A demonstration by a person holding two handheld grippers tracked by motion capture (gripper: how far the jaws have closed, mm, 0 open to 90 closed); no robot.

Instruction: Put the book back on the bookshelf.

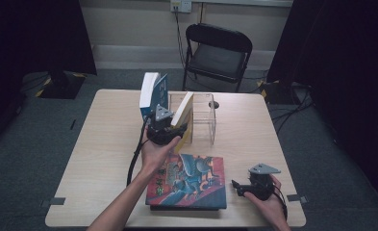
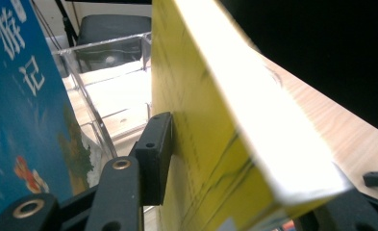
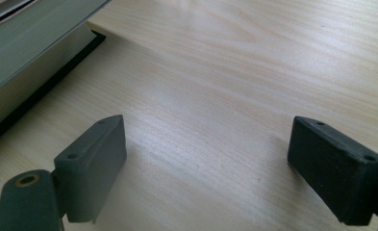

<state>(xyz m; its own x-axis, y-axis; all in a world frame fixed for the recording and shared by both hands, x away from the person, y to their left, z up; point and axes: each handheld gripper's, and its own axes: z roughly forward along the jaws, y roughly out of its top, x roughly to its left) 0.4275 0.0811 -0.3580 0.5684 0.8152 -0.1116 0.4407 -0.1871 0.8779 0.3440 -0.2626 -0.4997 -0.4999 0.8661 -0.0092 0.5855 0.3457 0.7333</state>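
Here left gripper raised, jaws around yellow book.

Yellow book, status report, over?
Left gripper jaws around yellow book, leaning on clear rack. Right gripper open, idle. Blue book close beside.

Pale wooden table at the frame's center, carrying books and a clear holder.
A large red-and-blue book lies flat at lower center; the clear holder stands at upper center, two books leaning against it.
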